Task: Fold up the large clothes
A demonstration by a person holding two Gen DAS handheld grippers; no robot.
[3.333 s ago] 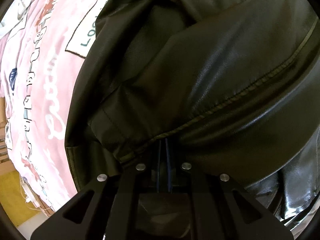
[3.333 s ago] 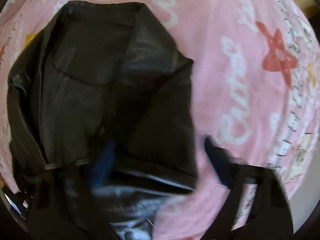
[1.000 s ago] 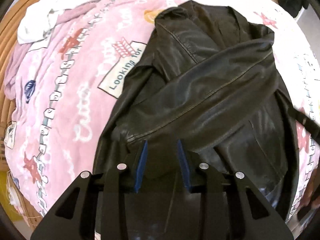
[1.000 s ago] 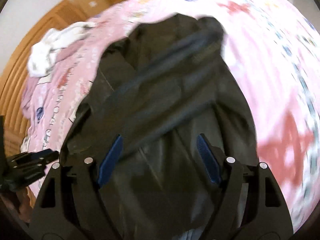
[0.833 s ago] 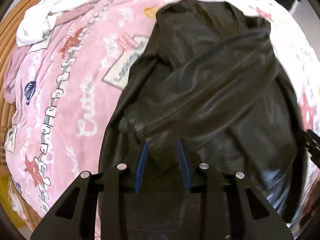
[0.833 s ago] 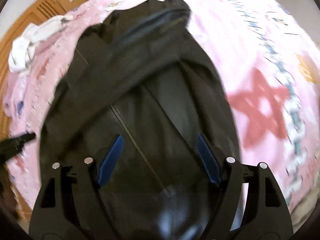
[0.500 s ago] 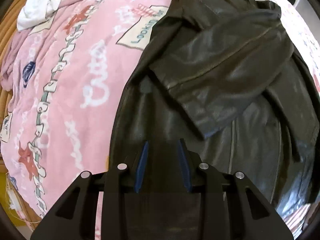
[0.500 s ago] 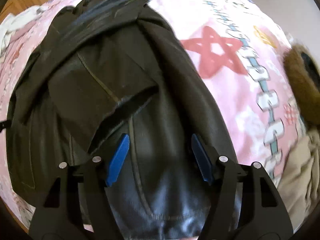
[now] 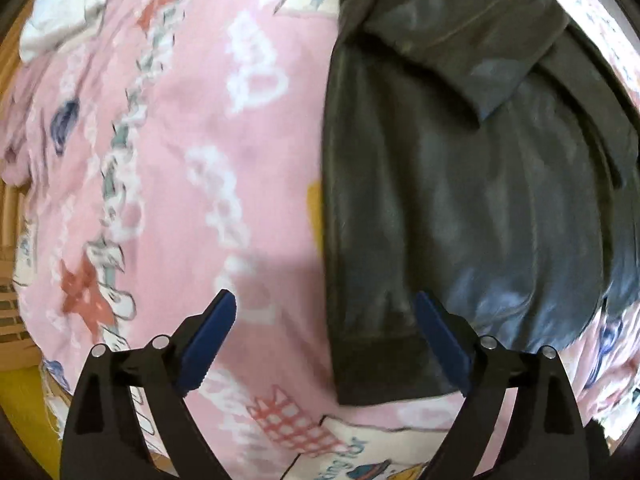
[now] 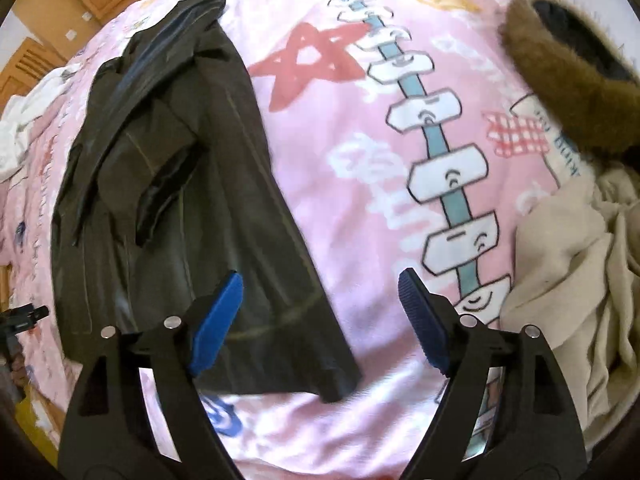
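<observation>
One black leather jacket lay on one pink printed blanket. Three other garments were in view: one white crumpled garment at the far left edge, one beige garment at the right, and one dark garment with a brown fur trim beyond it. Two grippers showed, one per view: the left gripper and the right gripper, each with two blue pads. Two red stars could be counted on the blanket, one in each view.
</observation>
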